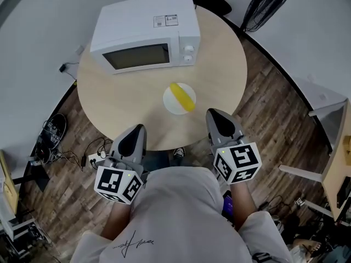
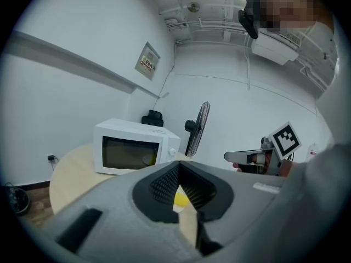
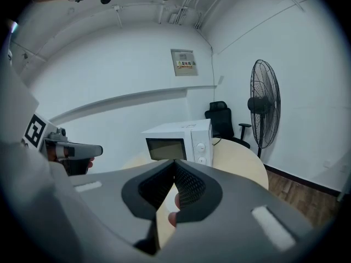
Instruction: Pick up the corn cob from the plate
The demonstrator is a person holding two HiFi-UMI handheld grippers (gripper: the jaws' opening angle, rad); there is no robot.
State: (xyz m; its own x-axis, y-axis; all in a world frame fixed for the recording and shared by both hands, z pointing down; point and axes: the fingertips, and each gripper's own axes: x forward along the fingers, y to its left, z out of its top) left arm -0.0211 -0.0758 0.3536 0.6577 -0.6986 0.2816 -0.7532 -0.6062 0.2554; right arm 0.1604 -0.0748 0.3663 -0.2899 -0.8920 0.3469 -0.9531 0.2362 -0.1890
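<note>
**Well, corn cob on its plate, nothing gripped**

We see the yellow corn cob lying slantwise on the small white plate, close to the middle of the head view. The plate sits on the round pale wooden table, just below the white microwave that fills the table's upper part.

Our left gripper is at the lower left of the plate, its tip at the table's near edge. In its own view the jaws are pressed together at the tip with nothing between them. Through the slit behind the tip we catch a bit of yellow corn and the plate beyond.

Our right gripper is at the lower right of the plate, with its tip over the table's edge and nearer the plate than the left one. It does not touch the plate. Its jaws are likewise pressed together and empty, and its view looks toward the microwave.

A standing fan is at the right of the right gripper view. Dark wooden floor surrounds the table.
</note>
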